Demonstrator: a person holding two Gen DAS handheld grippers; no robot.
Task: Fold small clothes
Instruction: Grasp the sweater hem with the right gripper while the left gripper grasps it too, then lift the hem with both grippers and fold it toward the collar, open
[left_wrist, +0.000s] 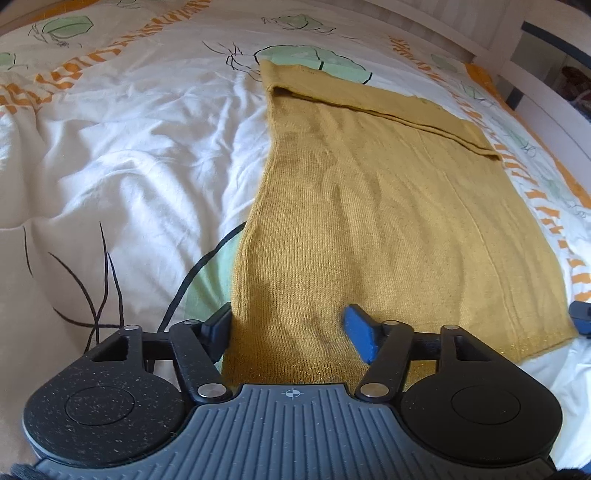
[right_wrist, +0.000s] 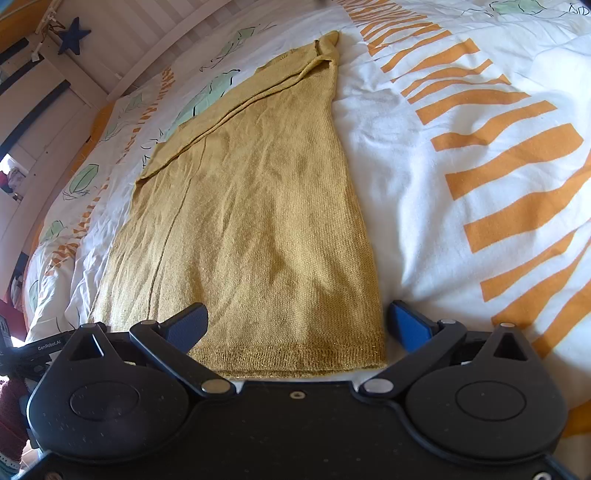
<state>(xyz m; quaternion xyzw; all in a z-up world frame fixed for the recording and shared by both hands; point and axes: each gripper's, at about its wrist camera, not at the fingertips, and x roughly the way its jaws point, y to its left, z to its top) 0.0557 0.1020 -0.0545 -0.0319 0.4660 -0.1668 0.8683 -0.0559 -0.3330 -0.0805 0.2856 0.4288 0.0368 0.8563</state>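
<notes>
Mustard knit garment (left_wrist: 388, 221), flat, sleeve folded across top.

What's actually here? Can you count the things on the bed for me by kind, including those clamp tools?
Mustard knitted garment: 1
Patterned duvet beneath it: 1
Handheld grippers: 2, the left gripper and the right gripper, both open at the garment's near hem
Total: 4

Bedroom backdrop

A white duvet (left_wrist: 129, 155) printed with orange stripes and green leaves covers the bed; a dark blue star (right_wrist: 74, 35) hangs by the white slatted headboard (right_wrist: 155, 40).
</notes>
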